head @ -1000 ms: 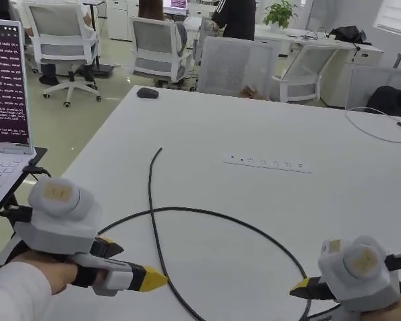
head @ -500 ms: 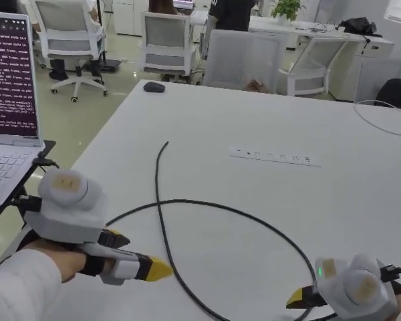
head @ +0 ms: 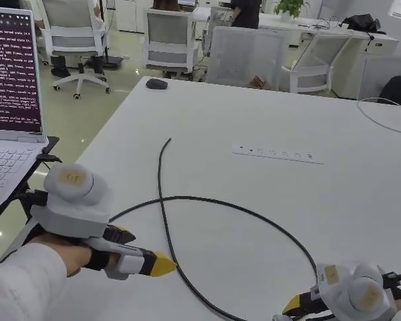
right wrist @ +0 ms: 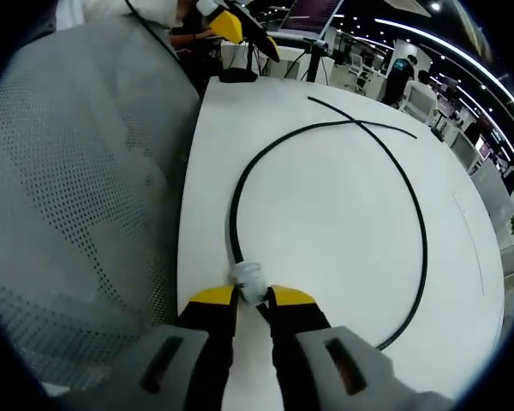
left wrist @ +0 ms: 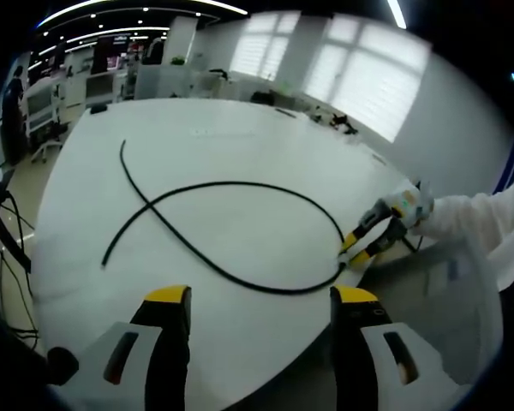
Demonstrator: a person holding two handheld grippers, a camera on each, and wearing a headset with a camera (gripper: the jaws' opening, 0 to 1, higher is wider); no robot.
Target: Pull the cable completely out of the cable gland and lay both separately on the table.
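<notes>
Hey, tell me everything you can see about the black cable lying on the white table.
The black cable is thin, round and rubbery-looking, and it lies slack on the white table. It makes one wide loop and crosses itself once. One end lies free, pointing toward the table's far side. The other end runs into a small white gland near the table's near edge, pinched between the jaws of the right gripper.

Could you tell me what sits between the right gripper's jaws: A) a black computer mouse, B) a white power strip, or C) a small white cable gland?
C: the right gripper view shows the small white cable gland, on the black cable, between the jaws of the right gripper.
</notes>
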